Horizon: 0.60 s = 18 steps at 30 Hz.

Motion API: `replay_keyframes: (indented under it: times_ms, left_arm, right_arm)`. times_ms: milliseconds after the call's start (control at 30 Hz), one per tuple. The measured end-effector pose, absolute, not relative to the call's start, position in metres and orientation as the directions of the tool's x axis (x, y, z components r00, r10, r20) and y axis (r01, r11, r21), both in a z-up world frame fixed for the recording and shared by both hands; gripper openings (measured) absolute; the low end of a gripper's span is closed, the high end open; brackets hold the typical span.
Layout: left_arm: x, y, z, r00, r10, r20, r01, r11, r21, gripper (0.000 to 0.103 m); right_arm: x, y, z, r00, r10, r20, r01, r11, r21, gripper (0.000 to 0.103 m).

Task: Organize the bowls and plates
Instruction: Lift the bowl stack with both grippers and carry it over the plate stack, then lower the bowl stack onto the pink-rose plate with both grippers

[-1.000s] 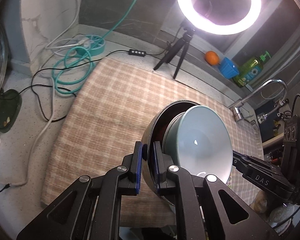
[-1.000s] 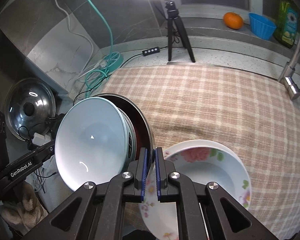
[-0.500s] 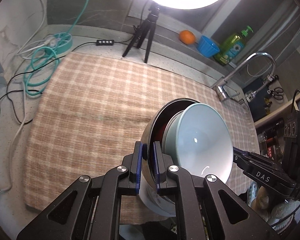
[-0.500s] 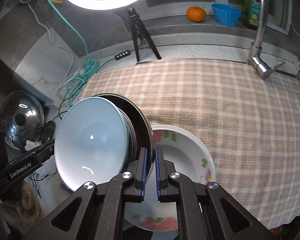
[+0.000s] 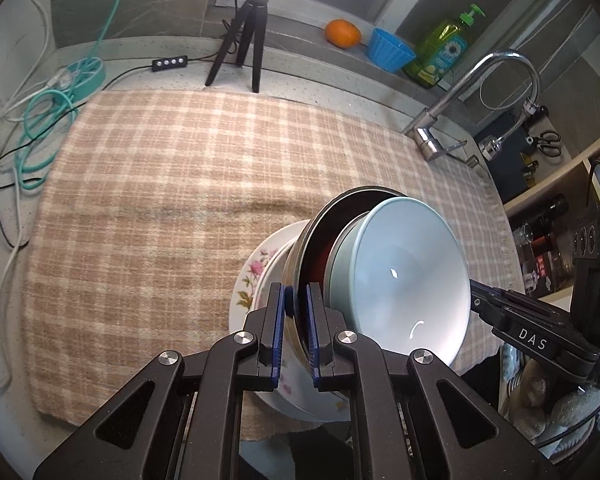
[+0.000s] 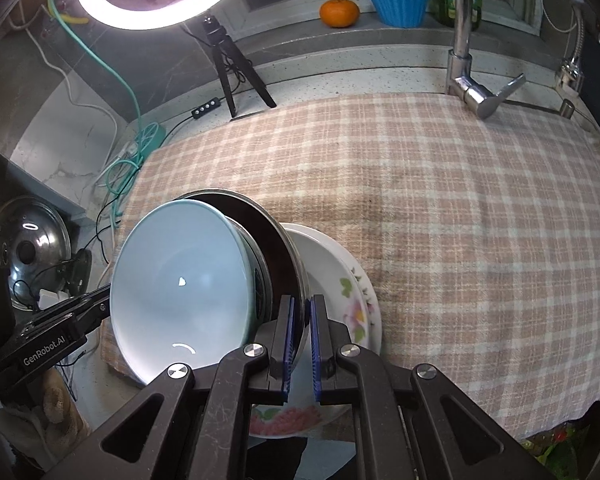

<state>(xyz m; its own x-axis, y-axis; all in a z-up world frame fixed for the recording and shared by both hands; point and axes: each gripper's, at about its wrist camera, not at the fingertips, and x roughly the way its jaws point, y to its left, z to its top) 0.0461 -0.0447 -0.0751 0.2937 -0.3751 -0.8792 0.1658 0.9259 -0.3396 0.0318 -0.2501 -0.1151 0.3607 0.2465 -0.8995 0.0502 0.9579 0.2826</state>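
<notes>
We carry the nested stack: our left gripper [image 5: 296, 334] clamps the metal bowl [image 5: 308, 248] rim, pale blue bowl [image 5: 404, 280] inside; our right gripper [image 6: 300, 344] pinches the opposite rim. Floral plate [image 6: 340, 272] lies below at 6 o'clock on the checked cloth [image 6: 440, 208]; next, lower level onto it.

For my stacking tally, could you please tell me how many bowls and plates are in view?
3: a pale blue bowl nested in a metal bowl held by both grippers, and a floral plate on the checked cloth beneath. Others may be hidden.
</notes>
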Motion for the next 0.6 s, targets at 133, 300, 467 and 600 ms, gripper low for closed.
replay_keyframes:
  times_ms: [133,300,467,600]
  left_arm:
    - [0.045,-0.049,-0.079,0.28,-0.374,-0.884,0.171,0.926,-0.337,0.009]
    - [0.044,-0.052,-0.083,0.265,-0.372,-0.89,0.173,0.926,-0.336,0.009]
    - [0.046,-0.054,-0.087,0.253,-0.373,-0.893,0.174,0.925,-0.337,0.009]
    - [0.047,-0.054,-0.089,0.248,-0.372,-0.894,0.171,0.926,-0.337,0.009]
  right_arm:
    - [0.029,-0.254,-0.119,0.353,0.244,-0.903,0.063,0.957,0.282,0.007]
    - [0.026,-0.258,-0.121,0.349,0.243,-0.905,0.071,0.956,0.285,0.007]
    - [0.024,-0.261,-0.123,0.34,0.245,-0.908,0.082,0.954,0.288,0.007]
    - [0.022,-0.261,-0.126,0.328,0.249,-0.911,0.092,0.952,0.293,0.007]
